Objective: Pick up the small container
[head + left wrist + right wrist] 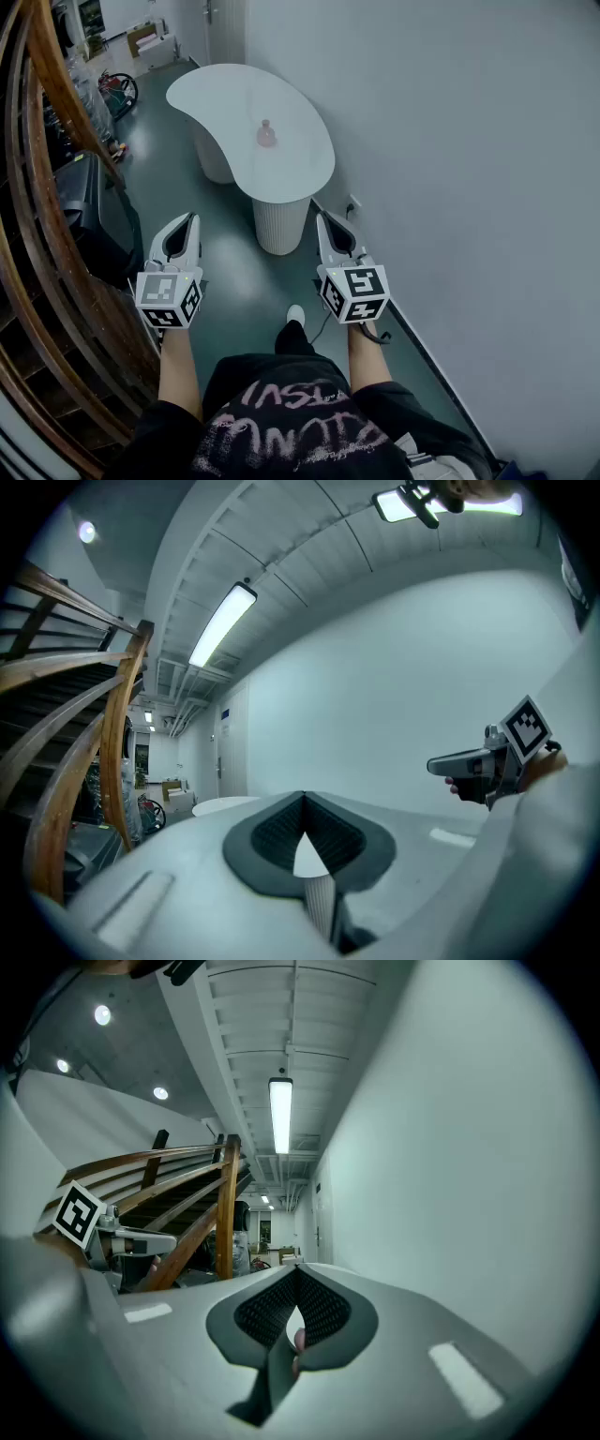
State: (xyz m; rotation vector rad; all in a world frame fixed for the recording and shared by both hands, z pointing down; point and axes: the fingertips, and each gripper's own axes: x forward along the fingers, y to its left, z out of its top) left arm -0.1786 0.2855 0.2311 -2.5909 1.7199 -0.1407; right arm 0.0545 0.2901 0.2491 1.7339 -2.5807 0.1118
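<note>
Left tongs [190,219], right tongs [325,218] closed; small container [266,134] well ahead.

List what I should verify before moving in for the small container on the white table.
1. Small container in sight, standing on the white table: ok.
2. Left hand-held gripper empty: ok.
3. Right hand-held gripper empty: ok.
4. Jaws apart for a grasp: not ok, both pairs are together.
5. Container within reach: not ok, both grippers are held well short of the table.
6. Container closed and what it holds: cannot tell, too small in the head view.
</note>
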